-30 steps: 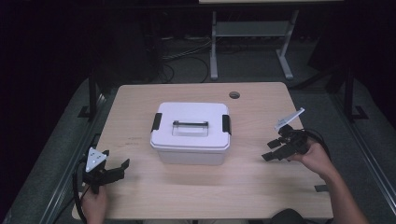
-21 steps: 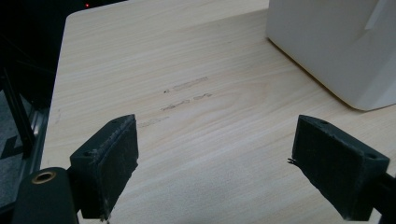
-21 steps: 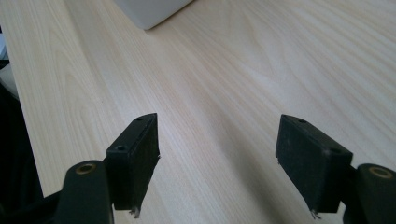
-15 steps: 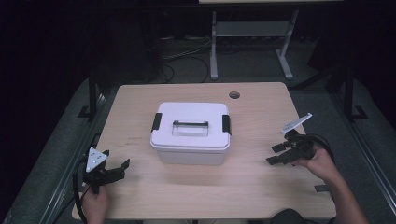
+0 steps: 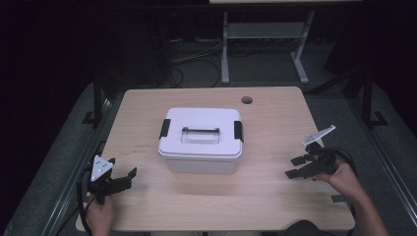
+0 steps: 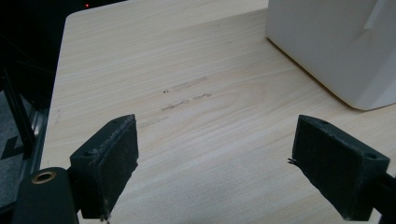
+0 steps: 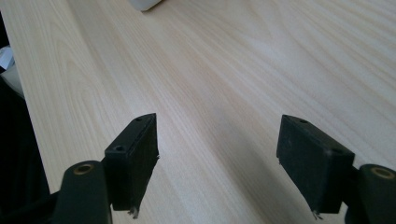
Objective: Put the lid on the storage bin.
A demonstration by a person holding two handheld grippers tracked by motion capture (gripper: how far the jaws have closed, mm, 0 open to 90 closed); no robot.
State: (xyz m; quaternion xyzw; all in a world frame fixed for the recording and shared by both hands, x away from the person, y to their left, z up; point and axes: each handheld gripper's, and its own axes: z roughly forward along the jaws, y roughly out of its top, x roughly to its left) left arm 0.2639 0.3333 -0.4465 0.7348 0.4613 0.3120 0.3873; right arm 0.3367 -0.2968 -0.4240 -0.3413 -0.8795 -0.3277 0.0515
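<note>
- High view: the white box (image 5: 201,140) with its black handle (image 5: 200,130) and clips sits mid-table (image 5: 275,196), between the left gripper (image 5: 120,178) and right gripper (image 5: 297,167), apart from both.
- Left gripper view: jaws wide, nothing between; a box corner (image 6: 336,44) ahead and right of the right jaw.
- Right gripper view: jaws wide over bare wood; a sliver of box (image 7: 145,3) far beyond the left jaw.

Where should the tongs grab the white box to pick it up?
Probably the handle lying flat on the lid of the white box, coming from straight above. It is a thin bar that open tongs could fit around; the box itself looks too wide.

White box (image 5: 201,140) mid table (image 5: 275,118), claws (image 5: 129,175) (image 5: 294,167) wide, apart
</note>
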